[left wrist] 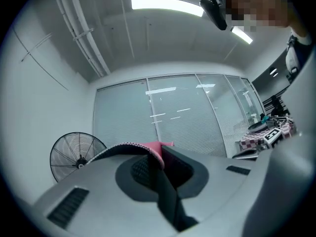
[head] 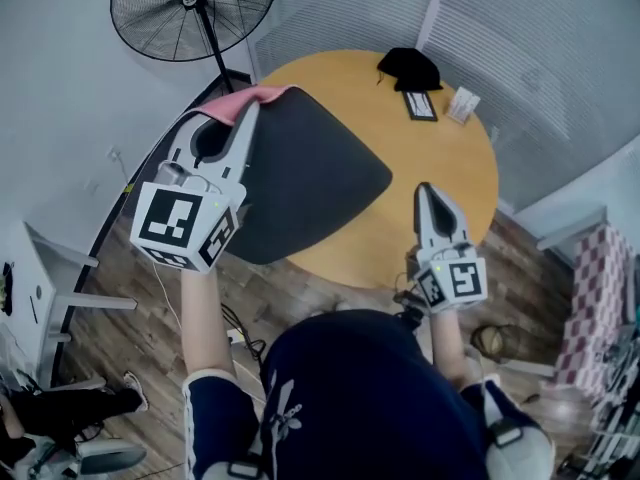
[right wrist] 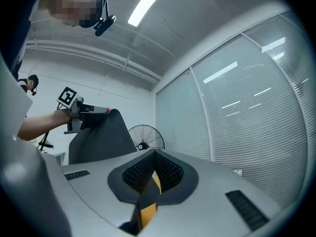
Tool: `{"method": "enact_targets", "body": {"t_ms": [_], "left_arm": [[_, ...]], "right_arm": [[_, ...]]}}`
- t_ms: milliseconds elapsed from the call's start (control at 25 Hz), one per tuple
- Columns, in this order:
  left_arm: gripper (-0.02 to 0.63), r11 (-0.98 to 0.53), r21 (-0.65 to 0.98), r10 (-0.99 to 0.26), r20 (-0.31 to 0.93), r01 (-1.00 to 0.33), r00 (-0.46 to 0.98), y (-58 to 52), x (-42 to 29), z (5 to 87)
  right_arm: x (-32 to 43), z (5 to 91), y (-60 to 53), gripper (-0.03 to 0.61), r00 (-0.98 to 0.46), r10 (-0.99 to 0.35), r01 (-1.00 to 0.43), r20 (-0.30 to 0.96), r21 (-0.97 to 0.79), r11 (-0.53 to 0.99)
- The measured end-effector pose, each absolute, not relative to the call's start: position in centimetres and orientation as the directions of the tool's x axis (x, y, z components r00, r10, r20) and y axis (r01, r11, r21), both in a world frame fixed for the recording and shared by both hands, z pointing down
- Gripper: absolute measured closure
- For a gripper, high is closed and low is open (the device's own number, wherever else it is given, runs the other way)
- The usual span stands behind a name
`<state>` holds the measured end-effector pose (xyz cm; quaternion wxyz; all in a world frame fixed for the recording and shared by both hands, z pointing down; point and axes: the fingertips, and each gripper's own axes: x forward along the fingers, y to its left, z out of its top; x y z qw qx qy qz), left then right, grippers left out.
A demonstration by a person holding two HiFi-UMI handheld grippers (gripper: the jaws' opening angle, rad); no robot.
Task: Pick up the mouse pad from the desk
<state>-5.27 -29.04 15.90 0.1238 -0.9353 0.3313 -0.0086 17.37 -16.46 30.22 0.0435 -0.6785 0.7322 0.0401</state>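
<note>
One round wooden surface (head: 440,198), one pad (head: 300,178), one fan (head: 193,8) on a stand by the wall, two claws, and three small things at the surface's far side: a black cap (head: 410,68), a dark flat rectangle (head: 421,105) and a small white item (head: 462,105) just beside it.

The pad is a large, limp sheet with rounded corners, black on top and pink beneath. The pink shows where its far-left corner curls over.

That curled corner sits between the jaws of the left claw (head: 252,108), which is clamped on it. From there the pad spreads out to the right of the claw, over the near-left part of the surface. In the right gripper view it hangs down from the claw as a steep dark sheet. Whether its lower edge touches the surface cannot be told.

The right claw (head: 424,188) is well apart from the pad, over the near right edge of the surface, with its jaws together and nothing between them.
</note>
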Motion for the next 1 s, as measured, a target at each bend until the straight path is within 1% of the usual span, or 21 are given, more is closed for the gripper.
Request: {"method": "enact_targets", "body": {"t_ms": [120,400,520,680,1000], "left_arm": [[0.594,-0.723,-0.232,-0.655,-0.07,-0.651,0.752,-28.1,-7.5,16.4],[0.594,-0.707,-0.12,-0.69,-0.098,-0.697,0.717,-25.2,-11.4,17.8],[0.594,-0.707,-0.106,-0.692,-0.102,-0.699,0.715,-24.0,-11.7,18.1],[0.594,-0.706,-0.126,-0.691,-0.093,-0.697,0.717,-22.5,-11.6,18.2],[0.594,-0.696,-0.115,-0.708,-0.057,-0.709,0.704,-21.5,-11.1,19.9]], "right_arm": [[16.4,29.7,-16.9,0.575,-0.099,-0.987,-0.995,-0.126,0.009,0.099],[14.3,28.6,-17.2,0.575,-0.148,-0.978,-0.989,-0.148,0.021,0.146],[13.9,28.0,-17.1,0.575,-0.153,-0.976,-0.988,-0.155,0.023,0.152],[13.2,27.2,-16.8,0.575,-0.161,-0.973,-0.987,-0.163,0.036,0.157],[13.6,27.3,-15.8,0.575,-0.169,-0.976,-0.985,-0.139,0.044,0.165]]}}
